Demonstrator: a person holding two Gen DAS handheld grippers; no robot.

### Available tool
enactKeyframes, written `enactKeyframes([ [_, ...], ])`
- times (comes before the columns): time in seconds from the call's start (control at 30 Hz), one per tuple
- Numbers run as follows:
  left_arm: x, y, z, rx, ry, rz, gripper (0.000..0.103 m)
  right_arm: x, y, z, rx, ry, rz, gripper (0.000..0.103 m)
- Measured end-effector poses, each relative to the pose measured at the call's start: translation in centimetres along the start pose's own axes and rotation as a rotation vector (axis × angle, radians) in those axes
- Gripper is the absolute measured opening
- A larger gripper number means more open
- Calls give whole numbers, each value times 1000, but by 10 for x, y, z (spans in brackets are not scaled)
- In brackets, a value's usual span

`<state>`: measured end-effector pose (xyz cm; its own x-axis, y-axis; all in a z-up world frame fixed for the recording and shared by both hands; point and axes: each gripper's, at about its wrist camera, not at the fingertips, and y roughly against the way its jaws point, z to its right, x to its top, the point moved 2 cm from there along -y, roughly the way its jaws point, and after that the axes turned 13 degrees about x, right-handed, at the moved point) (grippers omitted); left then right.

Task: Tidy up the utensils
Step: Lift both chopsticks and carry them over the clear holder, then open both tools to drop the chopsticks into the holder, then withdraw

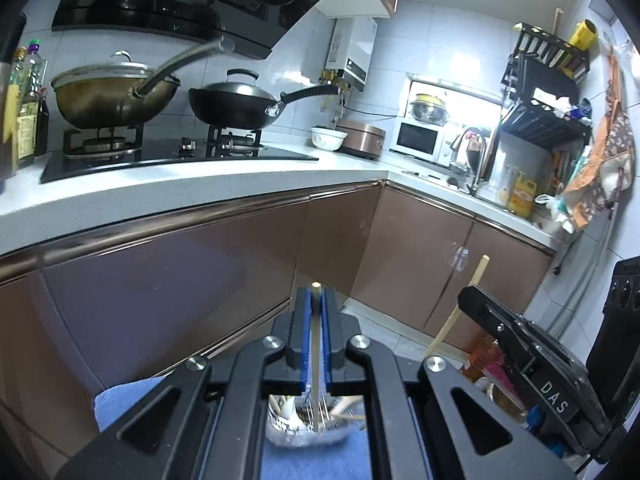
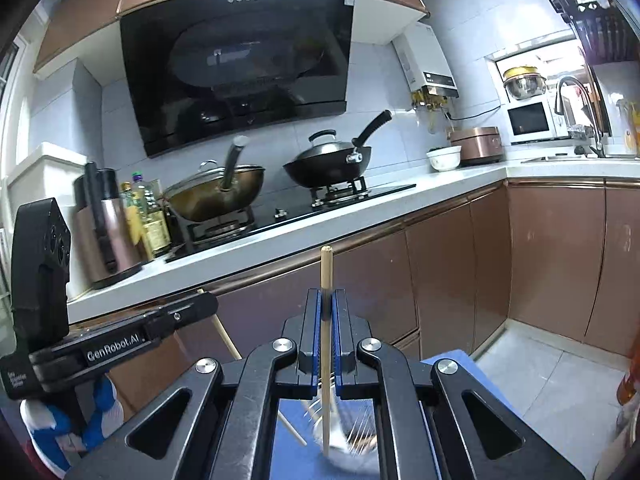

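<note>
Left gripper (image 1: 316,300): clamped on a thin metal utensil (image 1: 317,344), which stands upright between the blue pads and pokes out just above them at lower centre of the left wrist view.
Right gripper (image 2: 327,300): clamped on a wooden chopstick (image 2: 326,280), its blunt end rising above the pads at centre of the right wrist view, its lower end running down toward the bottom edge.
Why held so: each tool pinches a single piece near its upper part, so the rest hangs free below; my guess is that one piece per hand keeps them from tangling while they are sorted.
Metal utensil, look: flat, narrow, silvery, with a small pale rounded tip; whether it is a spoon, fork or metal chopstick is hidden by the jaws.
Chopstick, look: pale wood, straight, slender, squared at the top.
Container (image 1: 308,424): a clear, blurred vessel directly beneath the left jaws at the bottom of the left wrist view, with more sticks and metal handles in it; it rests on a blue cloth (image 1: 124,400).
Second chopstick (image 2: 226,340): a loose wooden one leans at lower left of the right wrist view, beside the other tool's body.
Background: worktop (image 1: 200,184) with two lidded woks across the upper half, well apart from both tools.
Stage, as I judge it: pieces lifted out, not yet set down anywhere.
</note>
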<state>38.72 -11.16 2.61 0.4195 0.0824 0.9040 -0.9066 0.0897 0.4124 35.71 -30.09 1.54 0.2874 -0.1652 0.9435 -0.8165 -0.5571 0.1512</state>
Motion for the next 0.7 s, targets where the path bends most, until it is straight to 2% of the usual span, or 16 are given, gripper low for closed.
enactKeyframes([
  [0.23, -14, -55, 5, 22, 2, 3, 4, -21, -43, 31, -42, 22, -17, 5],
  [0.37, -33, -82, 8, 36, -7, 1, 4, -43, -62, 47, -62, 25, -42, 5],
  [0.63, -70, -115, -2, 19, 18, -36, 6, -86, -77, 65, -93, 13, -128, 7],
  [0.67, -71, -115, -2, 18, 19, -36, 7, -87, -77, 65, -94, 9, -131, 11],
  [0.7, -70, -112, -3, 19, 19, -32, 11, -88, -74, 65, -99, 4, -131, 21],
])
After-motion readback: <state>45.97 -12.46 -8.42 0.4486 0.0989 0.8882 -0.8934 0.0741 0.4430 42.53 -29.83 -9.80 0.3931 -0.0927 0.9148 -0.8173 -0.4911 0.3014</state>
